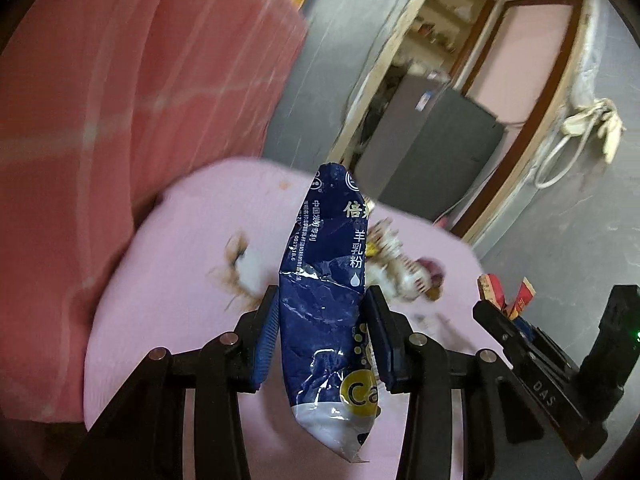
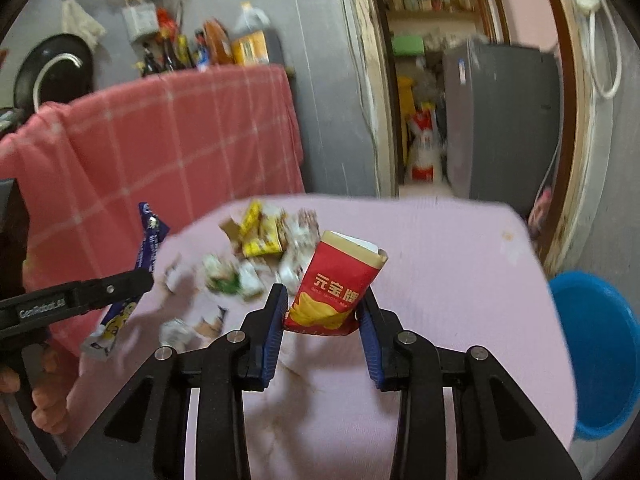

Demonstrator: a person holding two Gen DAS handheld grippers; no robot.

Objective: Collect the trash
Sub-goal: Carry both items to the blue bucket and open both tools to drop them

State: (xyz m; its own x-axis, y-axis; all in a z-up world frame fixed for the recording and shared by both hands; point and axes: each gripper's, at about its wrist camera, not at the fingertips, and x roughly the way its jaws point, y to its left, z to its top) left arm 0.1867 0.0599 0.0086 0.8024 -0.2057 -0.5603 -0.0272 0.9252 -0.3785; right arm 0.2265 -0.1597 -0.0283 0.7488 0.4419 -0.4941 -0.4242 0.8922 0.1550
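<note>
My left gripper [image 1: 322, 300] is shut on a crumpled dark blue foil packet [image 1: 326, 308] held upright above the pink table [image 1: 192, 240]. The same blue packet [image 2: 148, 236] and left gripper [image 2: 132, 280] show at the left of the right wrist view, with a hand under it. My right gripper [image 2: 324, 300] is shut on a red box with gold print [image 2: 336, 292], lifted over the table [image 2: 440, 272]. The red box [image 1: 508, 292] and right gripper [image 1: 508, 312] appear at the right edge of the left wrist view. Several wrappers [image 2: 260, 236] lie scattered on the table.
A blue plastic tub [image 2: 596, 344] stands on the floor right of the table. A red checked cloth [image 2: 160, 140] hangs over furniture behind the table. A grey cabinet [image 2: 500, 120] stands in the doorway. Bottles [image 2: 216, 44] line the back ledge.
</note>
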